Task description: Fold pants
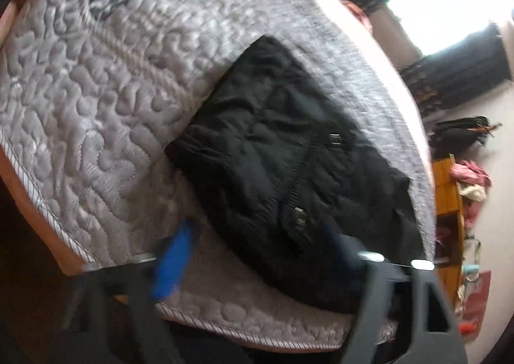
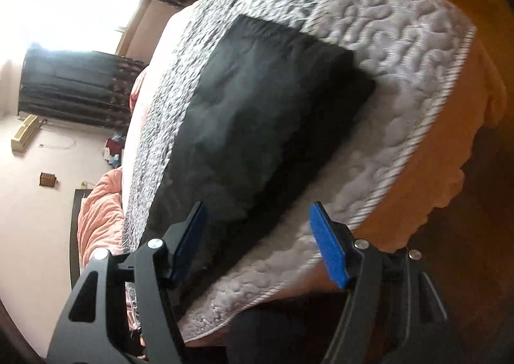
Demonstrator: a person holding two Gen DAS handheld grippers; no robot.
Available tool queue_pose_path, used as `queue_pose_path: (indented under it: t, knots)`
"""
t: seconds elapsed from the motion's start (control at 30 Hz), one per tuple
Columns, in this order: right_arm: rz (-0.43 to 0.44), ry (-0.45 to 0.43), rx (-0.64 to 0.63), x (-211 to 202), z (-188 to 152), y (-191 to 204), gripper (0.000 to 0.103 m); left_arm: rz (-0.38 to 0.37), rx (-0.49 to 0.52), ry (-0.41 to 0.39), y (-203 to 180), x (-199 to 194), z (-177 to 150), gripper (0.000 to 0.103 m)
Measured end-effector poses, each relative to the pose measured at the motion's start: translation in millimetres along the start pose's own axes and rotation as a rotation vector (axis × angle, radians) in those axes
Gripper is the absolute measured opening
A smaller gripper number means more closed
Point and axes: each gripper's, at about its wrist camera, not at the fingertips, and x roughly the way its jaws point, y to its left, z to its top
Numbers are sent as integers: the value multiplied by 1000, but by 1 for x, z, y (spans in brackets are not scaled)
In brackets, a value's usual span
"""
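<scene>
Black pants [image 1: 276, 158] lie folded flat on a grey quilted mattress [image 1: 96, 100]; a zip and metal clasps show near their near end. My left gripper [image 1: 257, 254] is open and empty, its blue pads wide apart just above the pants' near edge. In the right wrist view the same pants [image 2: 257, 116] lie as a smooth dark slab on the mattress [image 2: 401, 52]. My right gripper [image 2: 260, 241] is open and empty, hovering over the pants' near end. Both views are tilted and motion-blurred.
The mattress edge has white piping [image 2: 427, 139] with an orange sheet [image 2: 465, 100] below. A pink blanket [image 2: 99, 213] lies beside the bed. A wooden shelf [image 1: 446, 190] with clothes, dark curtains [image 2: 74, 84] and a bright window [image 1: 449, 0] stand further off.
</scene>
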Motion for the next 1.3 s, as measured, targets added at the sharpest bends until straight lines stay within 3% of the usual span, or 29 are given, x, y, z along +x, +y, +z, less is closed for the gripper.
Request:
queue_pose_path:
  t: [0.1, 0.2, 0.4, 0.53, 0.77, 0.8, 0.83, 0.87, 0.93, 1.17, 1.27, 1.3]
  knots:
    - [-3, 2, -7, 7, 8, 7, 67, 39, 9, 1, -5, 8, 10, 30]
    - [2, -14, -4, 5, 13, 9, 67, 53, 13, -17, -9, 9, 20, 19]
    - [15, -125, 108, -12, 31, -15, 65, 39, -13, -34, -4, 8, 31, 16]
    - [56, -118, 162, -4, 35, -27, 54, 54, 34, -18, -7, 12, 23, 16]
    - [32, -119, 215, 17, 48, -38, 53, 44, 27, -19, -4, 9, 25, 16]
    - [34, -117, 219, 20, 50, -38, 47, 47, 25, -21, -5, 8, 25, 16]
    - [32, -116, 217, 22, 50, -39, 23, 49, 19, -23, -5, 8, 24, 16]
    - [34, -113, 215, 23, 49, -41, 9, 51, 13, -25, -5, 9, 25, 16]
    - [19, -138, 211, 18, 46, -42, 5, 52, 6, -30, -4, 10, 24, 16]
    - [-9, -127, 183, 21, 37, -55, 6, 67, 23, -23, -5, 9, 22, 16]
    - [-32, -115, 144, 24, 43, -49, 12, 72, 36, -25, -9, 6, 22, 16]
    - [-39, -116, 136, 24, 45, -45, 22, 71, 38, -27, -10, 4, 21, 18]
